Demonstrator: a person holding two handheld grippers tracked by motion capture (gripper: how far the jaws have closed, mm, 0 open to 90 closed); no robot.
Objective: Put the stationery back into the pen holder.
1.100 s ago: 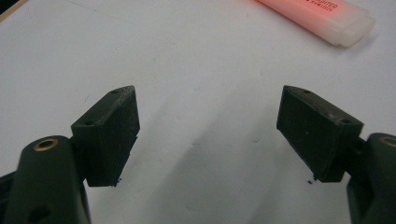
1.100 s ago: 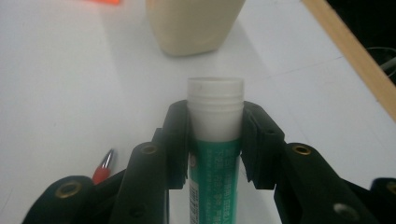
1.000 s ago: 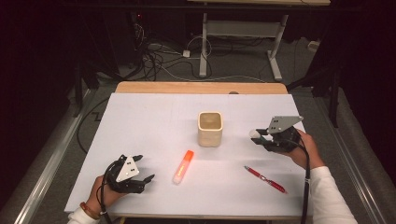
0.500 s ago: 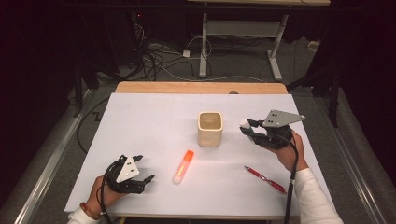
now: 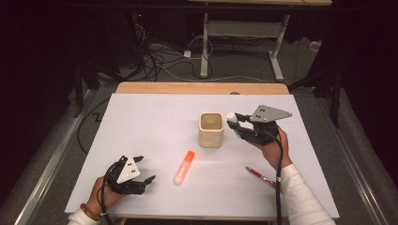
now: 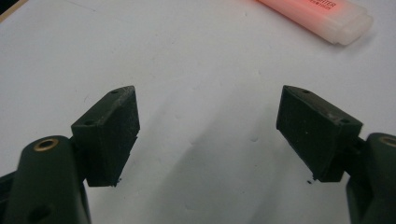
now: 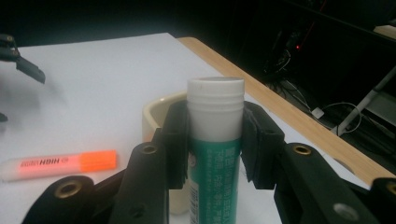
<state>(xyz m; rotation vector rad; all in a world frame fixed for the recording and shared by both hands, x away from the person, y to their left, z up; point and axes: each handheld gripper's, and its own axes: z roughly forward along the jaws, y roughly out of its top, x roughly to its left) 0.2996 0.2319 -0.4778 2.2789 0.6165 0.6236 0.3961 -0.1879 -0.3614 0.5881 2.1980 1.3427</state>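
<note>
Fingers (image 7: 175, 140) pinching the white-capped green glue stick (image 7: 215, 140) had been swung up beside the square beige cup (image 5: 210, 129), so dropping in looked close; left gripper (image 6: 205, 135) sat spread.

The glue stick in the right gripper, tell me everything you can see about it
The glue stick is a round tube that looks plastic, with a white ribbed cap at one end and a green label with white print below. The right gripper clamps it, one black pad on each side just under the cap, and nothing else touches it. In the high view it is held off the table, cap end beside the rim of the beige cup. Its lower end is out of frame.
</note>
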